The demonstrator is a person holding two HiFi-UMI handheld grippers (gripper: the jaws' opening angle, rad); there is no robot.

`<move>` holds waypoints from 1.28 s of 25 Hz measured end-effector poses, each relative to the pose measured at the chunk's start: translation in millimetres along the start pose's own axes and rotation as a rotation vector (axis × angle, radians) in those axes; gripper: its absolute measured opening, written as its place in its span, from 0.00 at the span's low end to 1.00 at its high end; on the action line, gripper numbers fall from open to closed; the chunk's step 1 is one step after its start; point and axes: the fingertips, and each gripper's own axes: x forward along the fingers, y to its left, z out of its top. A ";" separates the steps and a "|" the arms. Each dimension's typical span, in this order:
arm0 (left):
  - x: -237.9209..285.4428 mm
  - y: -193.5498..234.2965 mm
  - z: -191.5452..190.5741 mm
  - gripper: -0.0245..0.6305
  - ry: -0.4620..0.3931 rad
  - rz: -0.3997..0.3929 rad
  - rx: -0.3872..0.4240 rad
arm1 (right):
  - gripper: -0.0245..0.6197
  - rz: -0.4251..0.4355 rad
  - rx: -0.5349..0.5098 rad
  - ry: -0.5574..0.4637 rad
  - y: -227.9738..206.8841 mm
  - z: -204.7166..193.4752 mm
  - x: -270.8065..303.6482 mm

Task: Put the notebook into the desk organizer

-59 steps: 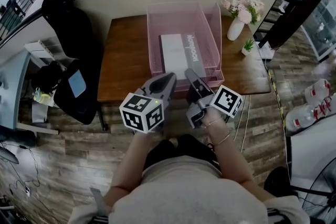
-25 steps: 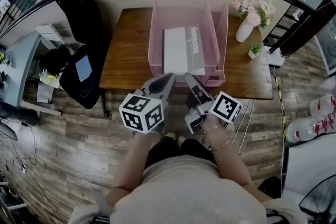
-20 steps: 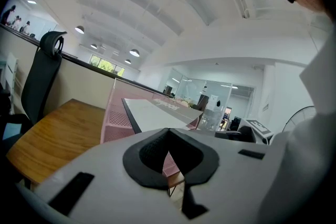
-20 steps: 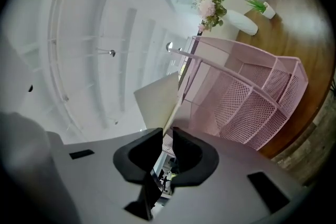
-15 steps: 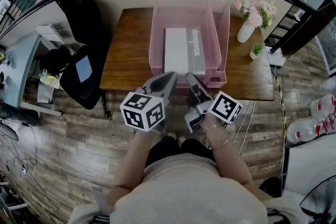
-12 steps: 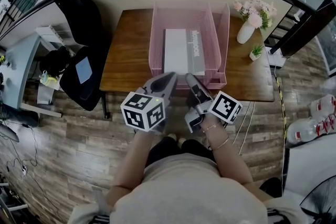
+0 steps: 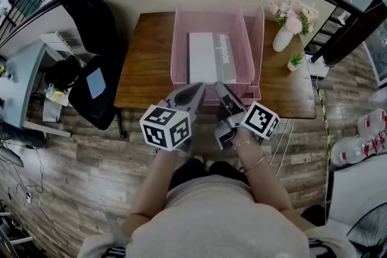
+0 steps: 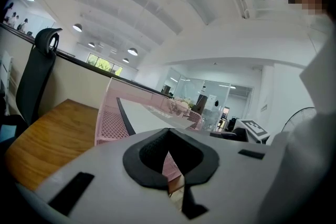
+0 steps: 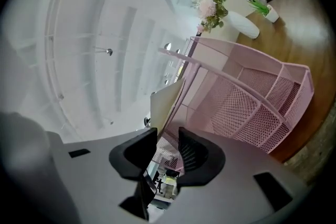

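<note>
Nearest, the person's light top is seen from above, with both forearms reaching forward. The left gripper is held just short of the desk's near edge, and in its own view its black fingers are pressed together at the tips with nothing between them. The right gripper is held beside it, close but apart from it. Its fingers are spread and opening, nothing is pinched, and the notebook's pale near edge is seen just beyond the gap. Both grippers are pointed at the front of the pink mesh desk organizer, which stands on the wooden desk. The notebook, white with a grey strip along its right side, lies flat inside the organizer between the side walls and is touched by neither gripper. To the right of the organizer, a white vase of pink flowers and a small potted plant are set on the desk. Off the desk's left end a black chair is seen.
</note>
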 end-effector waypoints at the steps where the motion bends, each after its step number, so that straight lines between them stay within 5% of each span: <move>1: 0.0 0.9 0.8 0.05 -0.002 0.001 0.000 | 0.22 -0.005 0.005 -0.001 -0.6 0.2 0.9; 32: -9.4 -13.7 3.6 0.05 -0.024 -0.014 -0.013 | 0.26 0.010 -0.013 -0.020 10.5 4.9 -15.1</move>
